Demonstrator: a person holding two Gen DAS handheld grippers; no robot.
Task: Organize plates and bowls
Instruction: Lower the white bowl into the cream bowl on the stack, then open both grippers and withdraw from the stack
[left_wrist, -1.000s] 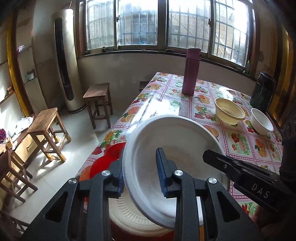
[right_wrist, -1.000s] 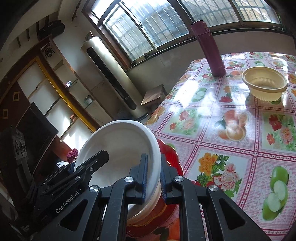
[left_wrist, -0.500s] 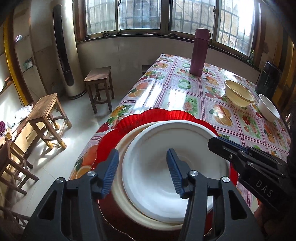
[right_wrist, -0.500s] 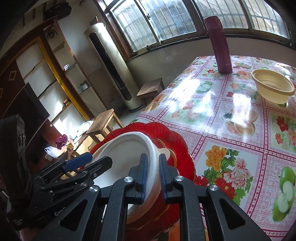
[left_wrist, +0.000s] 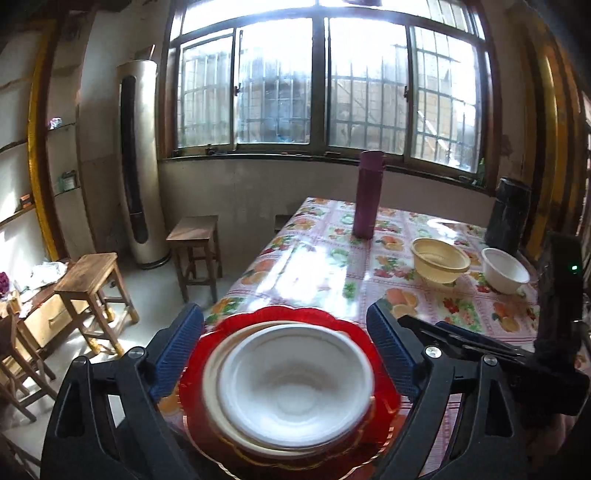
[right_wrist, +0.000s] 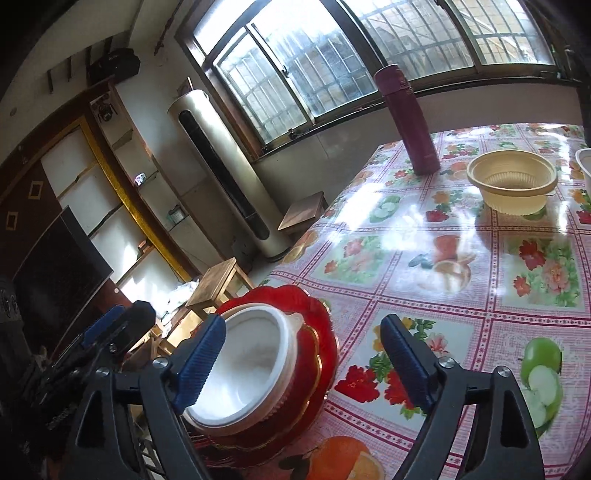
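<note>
Plate stack at lower centre, desk (left_wrist: 314, 266) edge; both jaws released.
White plate (left_wrist: 295, 384) tops red plate (left_wrist: 384, 398); floral oilcloth, barred windows (left_wrist: 321, 81) behind.

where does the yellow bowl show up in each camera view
Left wrist: the yellow bowl sits right of centre, mid-height, just left of the white bowl.
Right wrist: it is at upper right.
Shared landmark: the maroon flask, standing behind and left of it in both.

Daylight from the barred windows (left_wrist: 325, 85) glares off the glossy floral tablecloth (right_wrist: 424, 236); fisheye edges bend, stacked plates perhaps motion-blurred.
</note>
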